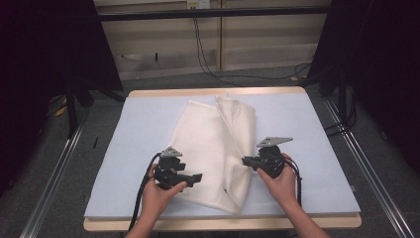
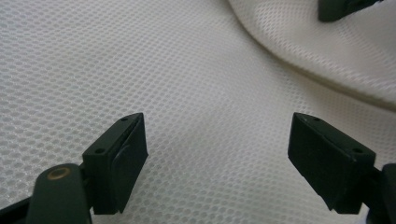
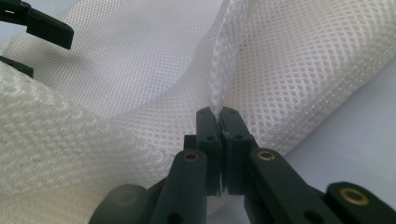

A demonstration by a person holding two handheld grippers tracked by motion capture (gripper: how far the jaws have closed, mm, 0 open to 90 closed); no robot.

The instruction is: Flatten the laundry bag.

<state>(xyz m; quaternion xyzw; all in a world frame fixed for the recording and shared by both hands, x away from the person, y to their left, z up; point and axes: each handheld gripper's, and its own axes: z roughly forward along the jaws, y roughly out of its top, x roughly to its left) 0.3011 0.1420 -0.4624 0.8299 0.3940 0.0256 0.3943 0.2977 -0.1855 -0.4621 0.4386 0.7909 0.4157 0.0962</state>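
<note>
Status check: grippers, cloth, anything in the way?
Left gripper open over the white mesh cloth. Right gripper shut on its folded edge. Nothing in the way.

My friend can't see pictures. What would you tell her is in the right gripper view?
Two black tongs are pinched shut on a raised fold of white mesh cloth. The cloth spreads out behind them over a pale blue table cover. The tips of the other tongs poke in at the top left corner.
</note>
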